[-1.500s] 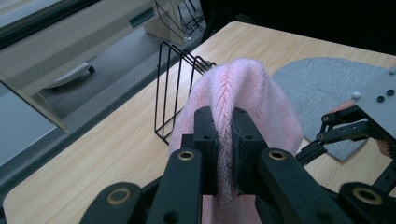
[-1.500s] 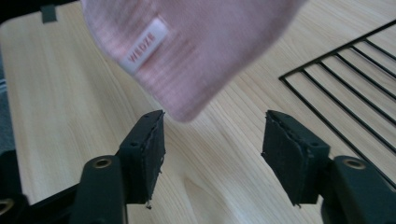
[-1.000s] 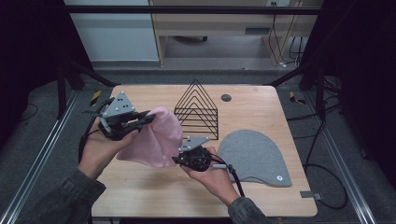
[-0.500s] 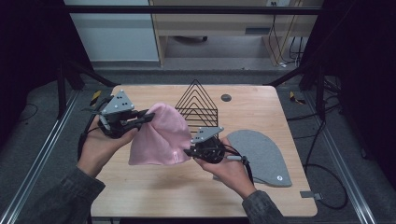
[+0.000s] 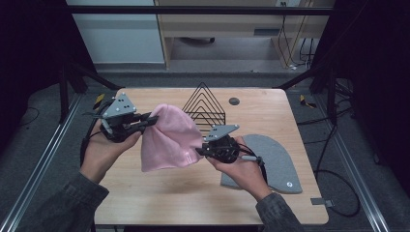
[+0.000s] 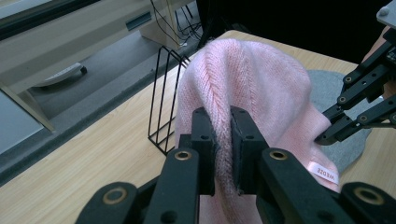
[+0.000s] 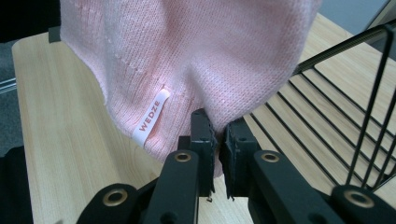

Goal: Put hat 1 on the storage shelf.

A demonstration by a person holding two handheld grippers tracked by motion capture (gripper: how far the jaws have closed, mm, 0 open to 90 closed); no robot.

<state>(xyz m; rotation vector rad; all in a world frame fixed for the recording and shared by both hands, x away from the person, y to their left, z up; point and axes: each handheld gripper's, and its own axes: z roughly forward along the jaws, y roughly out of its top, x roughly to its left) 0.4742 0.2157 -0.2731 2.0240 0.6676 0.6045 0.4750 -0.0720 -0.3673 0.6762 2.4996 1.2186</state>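
Note:
A pink knitted beanie hangs in the air between both hands, above the wooden table. My left gripper is shut on its upper left edge; in the left gripper view the jaws pinch a fold of the pink beanie at my left gripper. My right gripper is shut on the lower right hem. In the right gripper view the pink beanie fills the top, its white label lies left of my right gripper, which pinches the hem.
A black wire rack stands at the table's back middle, just behind the beanie. A grey felt mat lies at the right under the right hand. A small dark disc sits near the back edge.
The right hand has lifted the beanie's hem up and to the right, off the table. The beanie now hangs stretched between both grippers. The left hand has kept still.

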